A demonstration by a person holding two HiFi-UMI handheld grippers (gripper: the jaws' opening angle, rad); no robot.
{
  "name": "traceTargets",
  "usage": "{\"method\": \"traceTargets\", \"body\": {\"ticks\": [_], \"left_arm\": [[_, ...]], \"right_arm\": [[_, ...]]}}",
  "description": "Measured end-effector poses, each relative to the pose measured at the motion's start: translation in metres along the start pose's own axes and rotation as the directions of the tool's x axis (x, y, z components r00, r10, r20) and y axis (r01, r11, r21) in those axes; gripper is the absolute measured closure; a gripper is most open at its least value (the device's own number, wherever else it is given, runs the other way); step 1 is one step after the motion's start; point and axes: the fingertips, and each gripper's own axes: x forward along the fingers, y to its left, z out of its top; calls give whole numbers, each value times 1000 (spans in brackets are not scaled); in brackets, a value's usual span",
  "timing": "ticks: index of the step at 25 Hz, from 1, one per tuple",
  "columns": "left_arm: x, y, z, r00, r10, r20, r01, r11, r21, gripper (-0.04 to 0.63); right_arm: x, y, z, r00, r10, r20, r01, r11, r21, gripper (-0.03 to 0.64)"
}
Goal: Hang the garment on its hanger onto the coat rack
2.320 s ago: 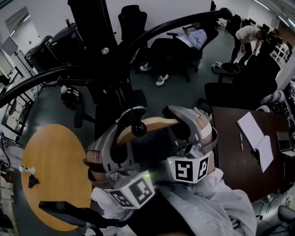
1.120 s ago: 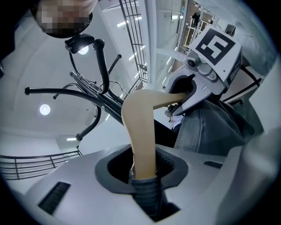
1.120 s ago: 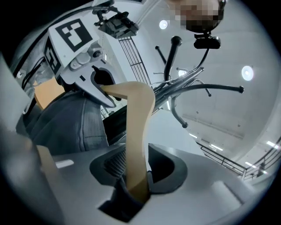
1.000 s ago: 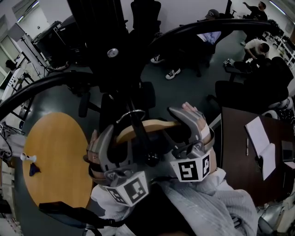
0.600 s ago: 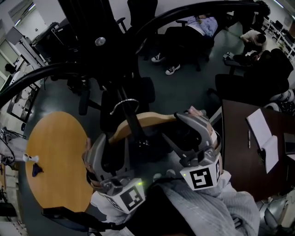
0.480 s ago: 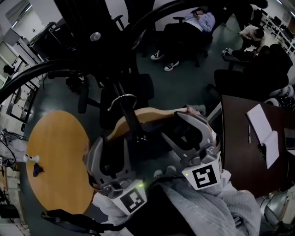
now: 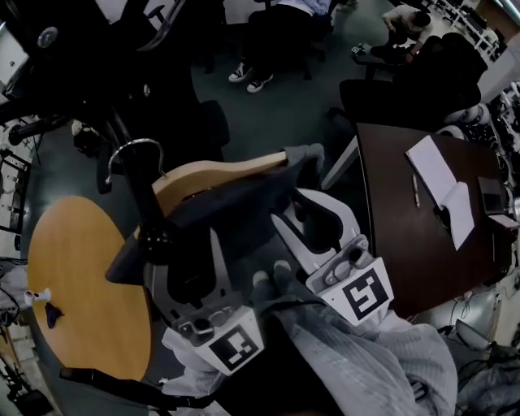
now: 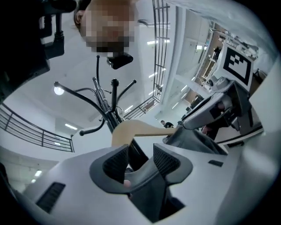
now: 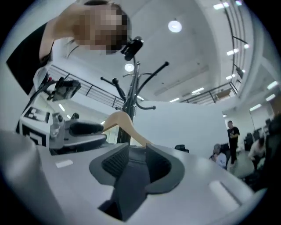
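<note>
A wooden hanger (image 7: 219, 172) hangs by its metal hook (image 7: 134, 148) on a black arm of the coat rack (image 7: 150, 207). A dark garment (image 7: 236, 207) drapes from it. My left gripper (image 7: 191, 252) is just below the hanger's left half, open, with garment cloth hanging between its jaws (image 8: 140, 160). My right gripper (image 7: 305, 213) sits under the garment's right end. Its jaws are closing, with dark cloth (image 9: 129, 176) lying between them and the pads not pressing on it. Both gripper views look up at the hanger (image 8: 136, 129) (image 9: 118, 121) and the rack (image 8: 112, 110) (image 9: 131, 94).
A round wooden table (image 7: 81, 276) stands at the left below the rack. At the right a dark desk (image 7: 406, 244) carries an open notebook (image 7: 443, 183). Office chairs (image 7: 406, 89) and seated people (image 7: 276, 24) are beyond, on the grey floor.
The hook has gone over the rack arm. Both grippers have let go of the hanger and dropped below it, and the garment now hangs in plain sight over them.
</note>
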Motion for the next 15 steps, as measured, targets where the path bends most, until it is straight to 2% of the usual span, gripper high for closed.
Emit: {"method": "traceTargets", "body": {"ticks": [1,2,4,6,9,11,13,15], "left_arm": [[2,-11,1,999,-37,0,37,998,-42,421],[4,-22,1,997,-76,0,75,992,-97,453],[6,-46,0,988,-154,5,151,965,-215,546],[8,-70,-1,973,-232,19,225,920,-320,584],[13,-105,-2,939,-343,33,319,828,-462,589],[18,-120,-9,916,-401,-2,343,786,-514,591],[22,-125,-19,904,-425,-43,335,768,-546,591],[26,-127,-21,903,-427,-43,332,758,-561,591]], "right_arm": [[-6,-3,-2,1000,-28,-2,28,998,50,523],[-12,-7,-6,998,-57,-14,58,996,74,576],[-20,-12,-15,994,-94,-49,97,993,73,615],[-25,-11,-24,993,-91,-79,96,993,62,615],[-33,-13,-39,989,-74,-128,87,992,95,615],[-36,-18,-43,984,-93,-149,109,988,106,615],[-37,-21,-46,981,-102,-167,118,989,85,615],[-37,-24,-51,979,-106,-176,119,990,70,615]]}}
